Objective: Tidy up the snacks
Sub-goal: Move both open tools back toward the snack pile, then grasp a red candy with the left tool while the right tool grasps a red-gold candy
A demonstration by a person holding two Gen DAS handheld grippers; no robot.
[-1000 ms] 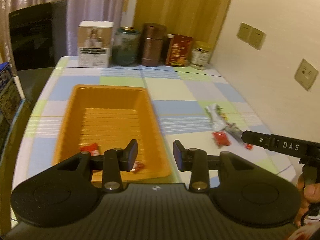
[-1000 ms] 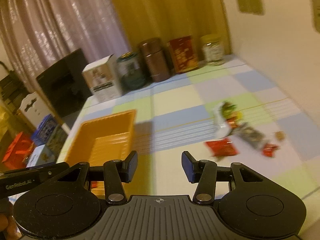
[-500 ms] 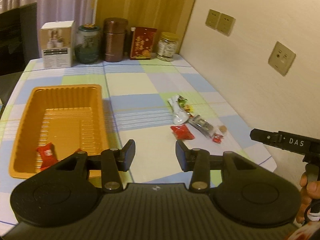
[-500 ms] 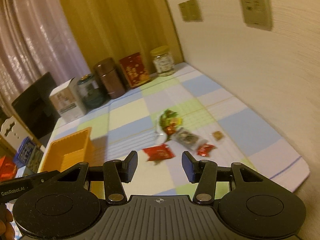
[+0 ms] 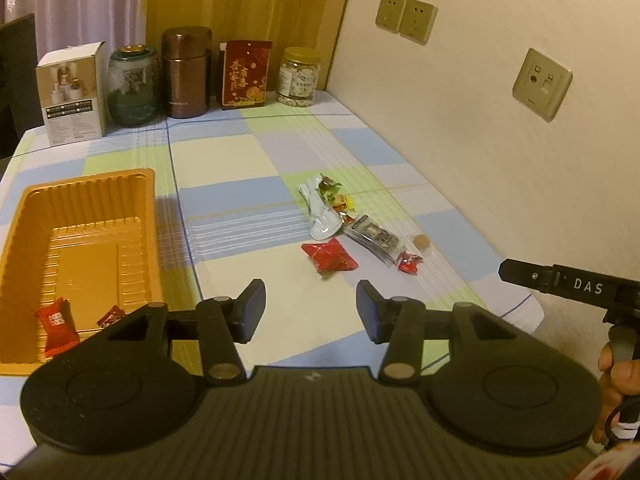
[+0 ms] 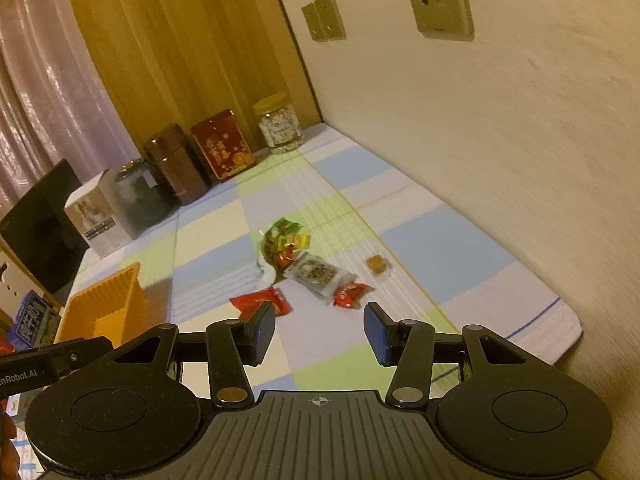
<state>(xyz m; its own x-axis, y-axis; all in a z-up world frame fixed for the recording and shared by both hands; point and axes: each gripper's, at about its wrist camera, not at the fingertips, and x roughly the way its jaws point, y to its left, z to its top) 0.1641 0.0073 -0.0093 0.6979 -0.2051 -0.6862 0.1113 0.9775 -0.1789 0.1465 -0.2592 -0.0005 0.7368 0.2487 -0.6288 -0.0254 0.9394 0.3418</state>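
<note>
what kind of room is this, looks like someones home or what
Probably a home dining corner: a table under a checked tablecloth, jars and tins such as a clear snack jar lined up by the curtain, and wall sockets.

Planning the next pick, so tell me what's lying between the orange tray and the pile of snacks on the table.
Nothing: only bare checked tablecloth separates the orange tray from the pile of snacks. The left wrist view shows it best.

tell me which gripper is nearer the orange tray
Left. The left gripper hangs beside the orange tray; the right gripper sits over by the loose snacks.
</note>
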